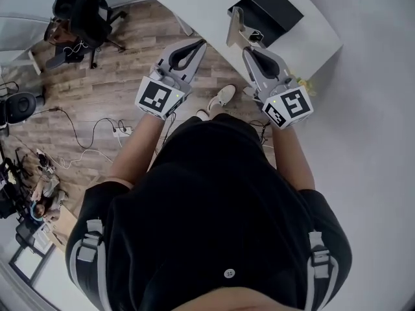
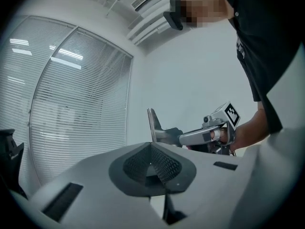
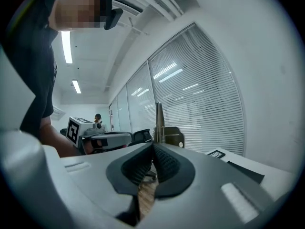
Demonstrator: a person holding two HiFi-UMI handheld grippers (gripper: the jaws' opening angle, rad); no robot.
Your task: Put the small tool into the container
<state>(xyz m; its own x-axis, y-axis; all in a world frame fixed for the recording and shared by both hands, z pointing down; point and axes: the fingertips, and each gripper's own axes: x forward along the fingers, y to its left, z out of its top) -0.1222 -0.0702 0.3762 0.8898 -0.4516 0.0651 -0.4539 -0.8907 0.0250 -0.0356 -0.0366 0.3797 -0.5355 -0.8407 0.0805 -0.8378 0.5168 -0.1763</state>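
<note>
**While the tool is airborne, short of the container: risk notes**

Largest first. White rectangular table [image 1: 314, 41] sits far right. The person stands off its near-left corner on the wood-plank floor [image 1: 130, 57]. Loose white cables [image 1: 97, 131] trail on the floor to the left, a trip risk only if the person steps that way.

Black shallow rectangular container [image 1: 275, 8] lies on the table's far part. Its wall height cannot be read from above.

Right gripper [image 1: 249, 48] is pinched on the small grey metal tool [image 1: 234, 28]. The right gripper view shows the pads [image 3: 164, 163] clamped on the tool's lower end only, with the flat blade [image 3: 158, 120] standing well beyond the jaws. In the head view the blade tip overlaps the container's near-left corner. Whether it is actually above the container cannot be told.

Left gripper [image 1: 198, 44] hangs over the floor to the left with its pads pressed together on nothing [image 2: 151, 149], so it gives no support.

Risks, judged:
- Smooth metal held at one end could pivot or slide in the pads on a quick swing and drop to the floor.
- A low approach could catch the protruding blade on the container wall and shove the container.
- Letting go too early would put the tool on the table outside the container.
</note>
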